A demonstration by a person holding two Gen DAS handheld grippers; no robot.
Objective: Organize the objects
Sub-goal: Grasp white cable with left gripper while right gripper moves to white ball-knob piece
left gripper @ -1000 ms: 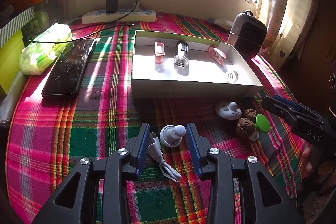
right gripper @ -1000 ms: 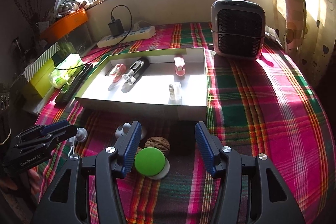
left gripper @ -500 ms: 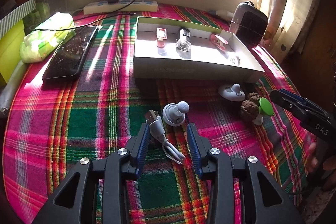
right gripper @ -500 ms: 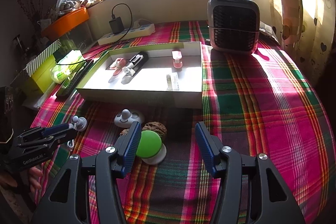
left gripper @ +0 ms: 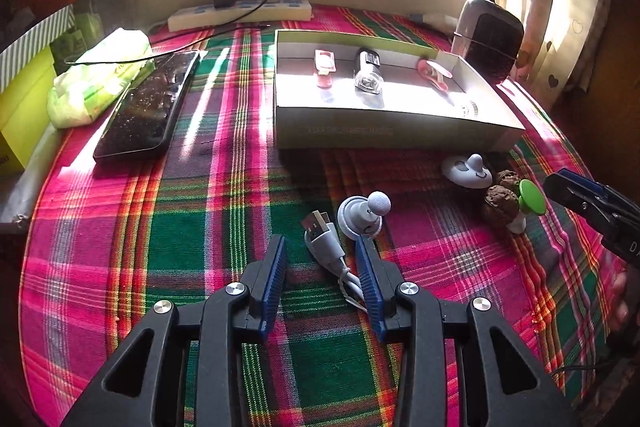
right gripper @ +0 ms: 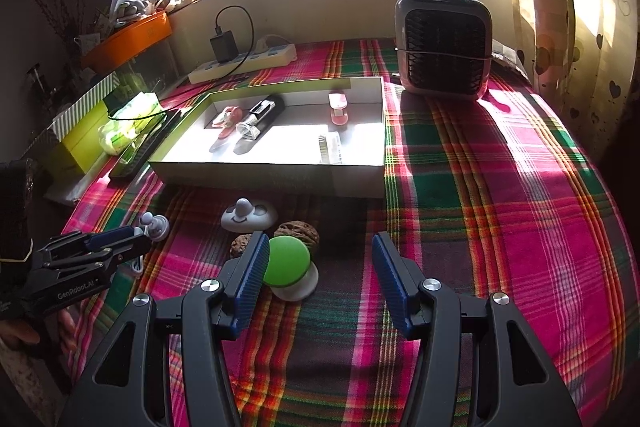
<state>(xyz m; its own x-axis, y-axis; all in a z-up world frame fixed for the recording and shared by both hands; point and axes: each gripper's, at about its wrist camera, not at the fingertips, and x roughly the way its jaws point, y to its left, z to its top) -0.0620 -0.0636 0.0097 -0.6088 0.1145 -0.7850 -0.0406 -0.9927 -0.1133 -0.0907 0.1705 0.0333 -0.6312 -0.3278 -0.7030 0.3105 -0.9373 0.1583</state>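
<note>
Pick-up step in hand: left gripper (left gripper: pixel 322 269) is parted wide, holding nothing, straddling the cable (left gripper: pixel 328 247) on the cloth (left gripper: pixel 200 227) short of the box (left gripper: pixel 392 133). Right gripper (right gripper: pixel 318 277) likewise gapes empty beside the green knob (right gripper: pixel 289 263). Next move likely calls for closing on the cable and carrying it to the box.

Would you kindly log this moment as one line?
left hand-held gripper: open, straddling USB cable | right hand-held gripper: open, beside green-capped item | box: four items
</note>
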